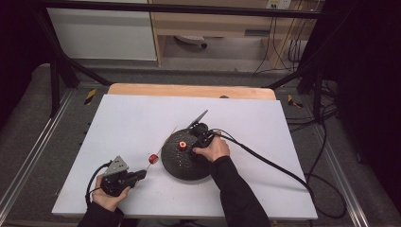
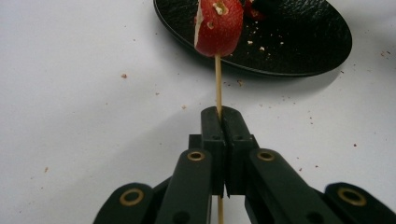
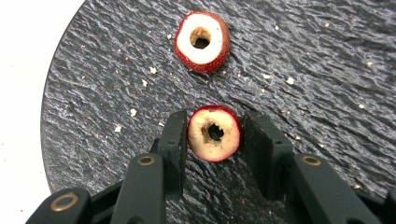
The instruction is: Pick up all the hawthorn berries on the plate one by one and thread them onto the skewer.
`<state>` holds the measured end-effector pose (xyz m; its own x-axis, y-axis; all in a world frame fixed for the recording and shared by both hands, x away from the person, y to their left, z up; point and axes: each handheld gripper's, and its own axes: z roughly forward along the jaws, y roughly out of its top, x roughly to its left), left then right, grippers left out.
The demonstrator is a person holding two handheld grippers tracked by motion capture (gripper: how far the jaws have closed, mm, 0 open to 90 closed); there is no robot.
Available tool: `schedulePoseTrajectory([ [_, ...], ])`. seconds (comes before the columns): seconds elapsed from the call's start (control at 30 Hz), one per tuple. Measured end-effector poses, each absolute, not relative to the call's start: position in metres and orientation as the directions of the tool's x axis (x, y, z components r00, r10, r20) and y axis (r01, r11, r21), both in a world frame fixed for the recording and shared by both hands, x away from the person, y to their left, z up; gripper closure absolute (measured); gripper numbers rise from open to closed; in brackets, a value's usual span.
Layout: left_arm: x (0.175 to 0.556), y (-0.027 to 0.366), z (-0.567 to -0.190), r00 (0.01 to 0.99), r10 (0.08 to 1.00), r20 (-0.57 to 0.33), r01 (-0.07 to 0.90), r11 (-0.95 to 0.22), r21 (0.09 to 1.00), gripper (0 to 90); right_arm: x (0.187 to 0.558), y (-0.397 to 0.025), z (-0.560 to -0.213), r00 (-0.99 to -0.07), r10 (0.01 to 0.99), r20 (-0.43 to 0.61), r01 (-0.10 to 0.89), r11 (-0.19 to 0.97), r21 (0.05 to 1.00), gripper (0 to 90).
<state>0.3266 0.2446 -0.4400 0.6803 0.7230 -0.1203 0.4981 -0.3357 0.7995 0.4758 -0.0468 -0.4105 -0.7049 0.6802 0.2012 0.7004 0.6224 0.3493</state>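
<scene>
Closing the right gripper (image 3: 214,135) squarely on the cored fruit piece (image 3: 214,133) is the job now: its jaws straddle the piece, parted, the left jaw touching and the right just clear, so I'd squeeze gently to spare the soft flesh. That piece lies on the rough black plate (image 3: 299,56), with a second ring (image 3: 202,42) at twelve o'clock from it. The left gripper (image 2: 219,116) is clenched on a thin wooden skewer (image 2: 217,84) carrying one glossy red piece (image 2: 218,28).

White tabletop (image 1: 142,123), grey floor (image 1: 28,113), wooden cabinet (image 1: 213,23), dim room
</scene>
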Motion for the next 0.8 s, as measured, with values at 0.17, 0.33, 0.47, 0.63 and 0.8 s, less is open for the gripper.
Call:
schedulePoseTrajectory([
  [0.17,0.326,0.244,-0.44,0.681,0.722,-0.119,0.497,-0.337,0.8,88.6,0.476,-0.047,-0.41,-0.692,0.691,0.211,0.714,0.611,0.34,61.8],
  [0.33,0.326,0.244,-0.44,0.681,0.723,-0.118,0.497,-0.338,0.8,88.6,0.475,-0.048,-0.407,-0.693,0.686,0.221,0.712,0.605,0.356,62.0],
  [0.47,0.326,0.244,-0.44,0.681,0.723,-0.116,0.495,-0.337,0.801,88.5,0.473,-0.05,-0.4,-0.694,0.68,0.238,0.709,0.587,0.39,62.1],
  [0.63,0.326,0.244,-0.439,0.68,0.724,-0.116,0.493,-0.334,0.803,88.5,0.468,-0.055,-0.389,-0.696,0.674,0.247,0.702,0.566,0.433,62.1],
  [0.8,0.325,0.244,-0.439,0.681,0.724,-0.115,0.491,-0.334,0.805,88.5,0.462,-0.059,-0.379,-0.692,0.669,0.271,0.697,0.524,0.489,62.2],
])
